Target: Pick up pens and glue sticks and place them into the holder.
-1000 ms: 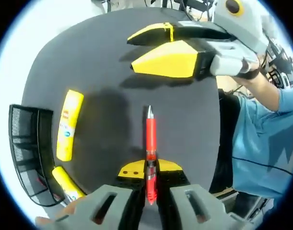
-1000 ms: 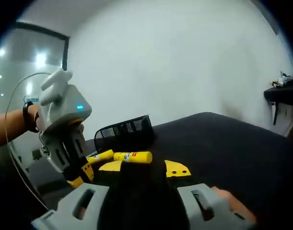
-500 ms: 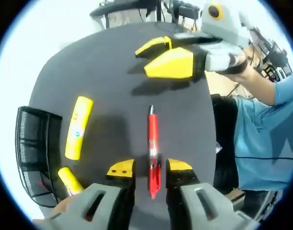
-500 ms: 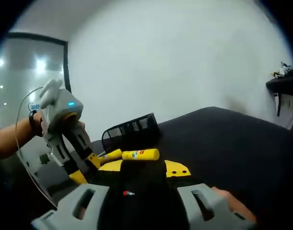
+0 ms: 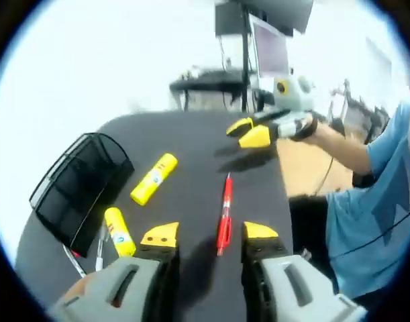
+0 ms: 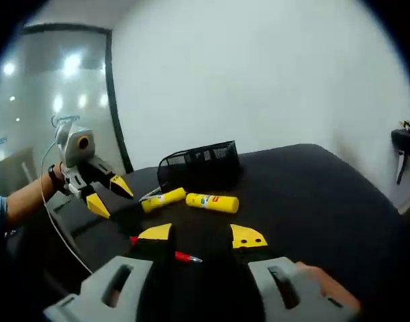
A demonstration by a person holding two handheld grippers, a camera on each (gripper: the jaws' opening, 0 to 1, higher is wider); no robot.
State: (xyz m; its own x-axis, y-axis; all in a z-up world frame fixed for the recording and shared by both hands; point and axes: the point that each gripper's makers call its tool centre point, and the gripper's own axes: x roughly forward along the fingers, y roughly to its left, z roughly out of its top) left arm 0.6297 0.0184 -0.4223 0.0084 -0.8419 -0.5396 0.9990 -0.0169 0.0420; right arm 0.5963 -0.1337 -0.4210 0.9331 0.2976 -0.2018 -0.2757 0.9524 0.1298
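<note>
Between my left gripper [image 5: 210,235] fingers, spread apart, lies the red pen [image 5: 224,215], long axis pointing forward. My right gripper [image 6: 200,235] fingers are spread too, holding nothing.

Counter [image 5: 191,141]: matte black, plain.
Holder [image 5: 77,188]: black wire mesh, fine grid pattern.
Glue stick [image 5: 153,178]: yellow body, small blue and red label marks.
Second glue stick [image 5: 119,231]: yellow, pale label patch with blue.
Pen [image 5: 224,215]: red barrel, silver tip.
Further pens [image 5: 84,258] beside the holder: pale, with red; too small to tell more.
Left tongs [image 5: 208,236]: yellow tips, grey body.
Right tongs [image 6: 201,236]: yellow tips with dark dots, grey body.
Sleeve [image 5: 386,194]: light blue.
Wall [image 6: 258,74]: white.
</note>
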